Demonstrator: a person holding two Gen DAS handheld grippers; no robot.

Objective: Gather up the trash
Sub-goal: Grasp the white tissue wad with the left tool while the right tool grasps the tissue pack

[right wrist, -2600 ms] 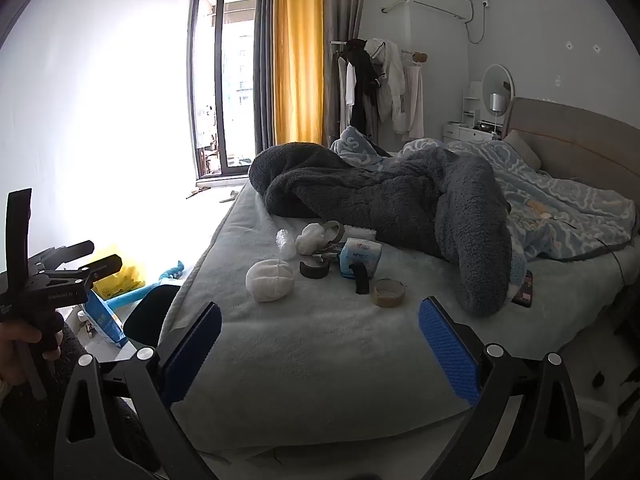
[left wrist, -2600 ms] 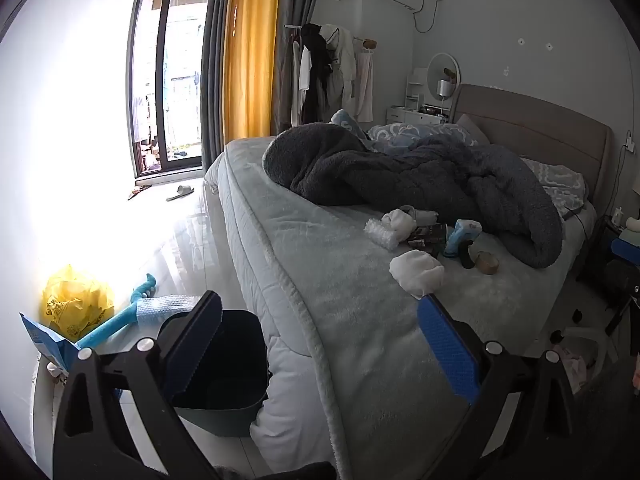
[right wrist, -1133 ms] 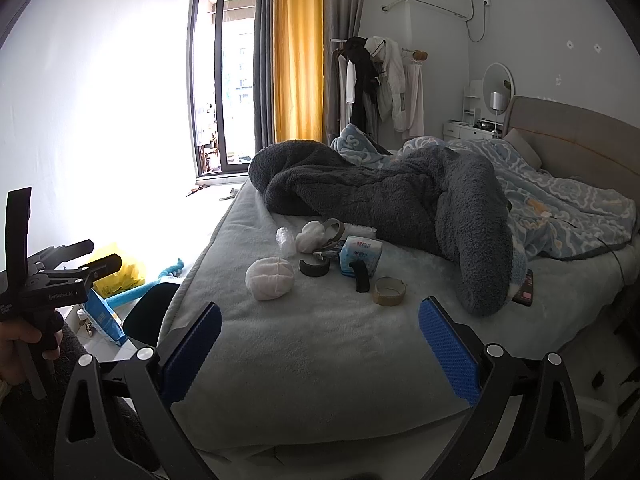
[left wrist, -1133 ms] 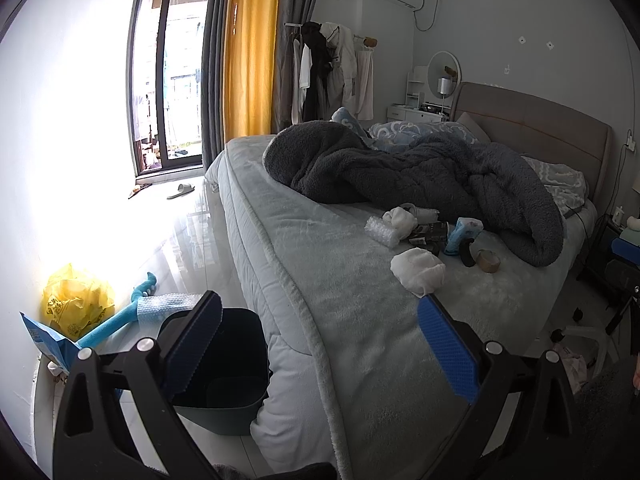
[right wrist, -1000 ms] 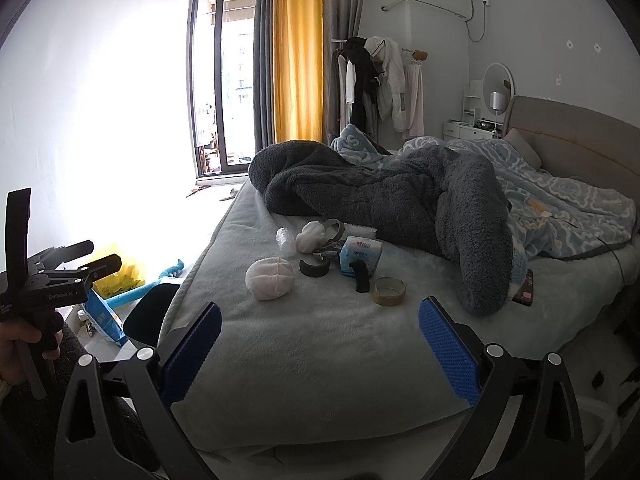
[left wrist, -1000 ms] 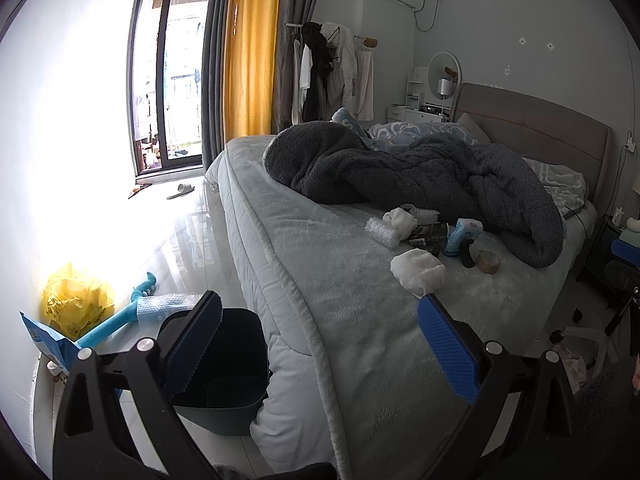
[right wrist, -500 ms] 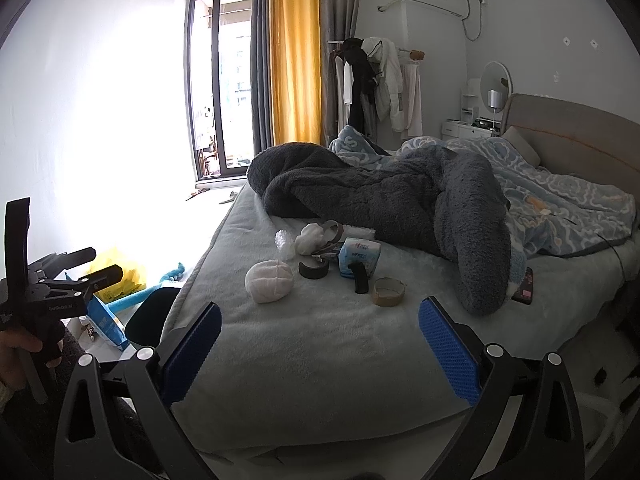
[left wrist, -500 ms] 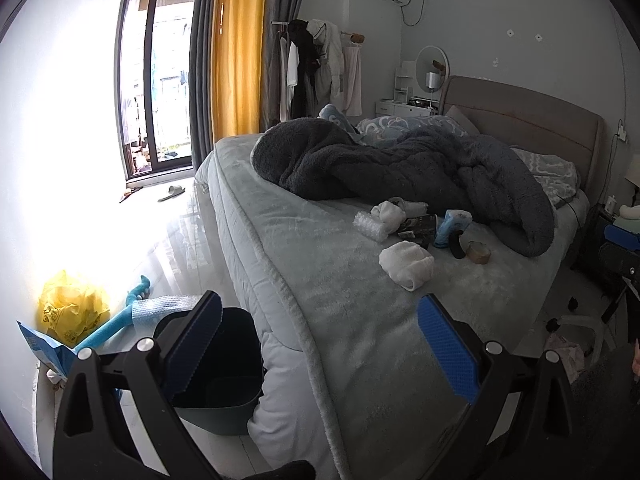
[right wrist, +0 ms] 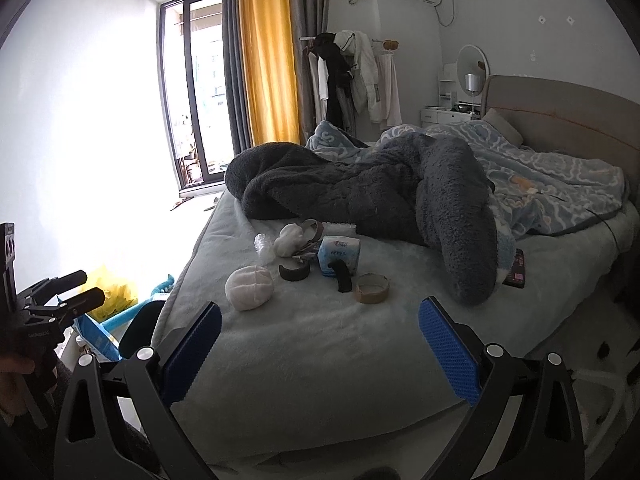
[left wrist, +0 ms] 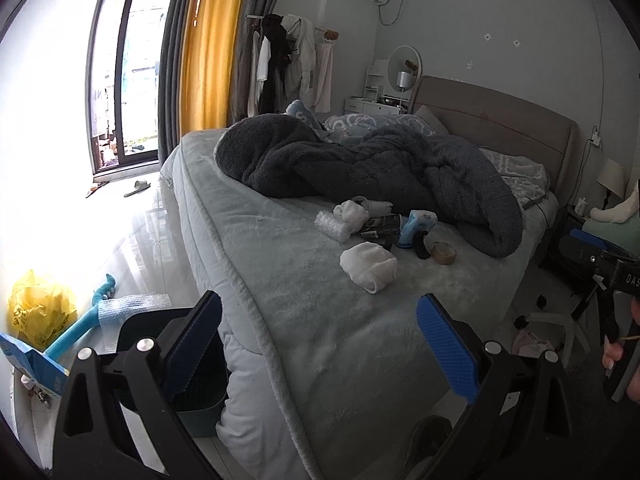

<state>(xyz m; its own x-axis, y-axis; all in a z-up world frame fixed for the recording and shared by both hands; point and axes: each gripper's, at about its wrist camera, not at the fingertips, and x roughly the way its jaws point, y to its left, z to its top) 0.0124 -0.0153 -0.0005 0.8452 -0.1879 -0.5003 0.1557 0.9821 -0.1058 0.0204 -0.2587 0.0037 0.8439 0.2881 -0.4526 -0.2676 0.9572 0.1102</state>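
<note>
Trash lies in a cluster on the grey-green bed (right wrist: 320, 340): a white crumpled wad (right wrist: 249, 282), a brown tape roll (right wrist: 372, 288), a black tape ring (right wrist: 294, 270), a blue-white tissue pack (right wrist: 339, 255), a smaller white wad (right wrist: 291, 239) and bubble wrap (right wrist: 264, 245). The same wad (left wrist: 369, 266) and tape roll (left wrist: 443, 253) show in the left wrist view. A dark bin (left wrist: 188, 380) stands on the floor by the bed's corner. My left gripper (left wrist: 319, 344) and right gripper (right wrist: 319, 350) are open and empty, short of the trash.
A dark fleece blanket (right wrist: 380, 196) is heaped behind the trash, with a phone (right wrist: 516, 268) at its right. A yellow bag (left wrist: 38, 308), a blue foam stick (left wrist: 80, 328) and a blue carton (left wrist: 32, 364) lie on the floor left of the bin. A white stool (left wrist: 560, 328) stands right.
Both views have shifted forward and turned a little. The bed and trash look nearer. Both grippers stay open and empty.
</note>
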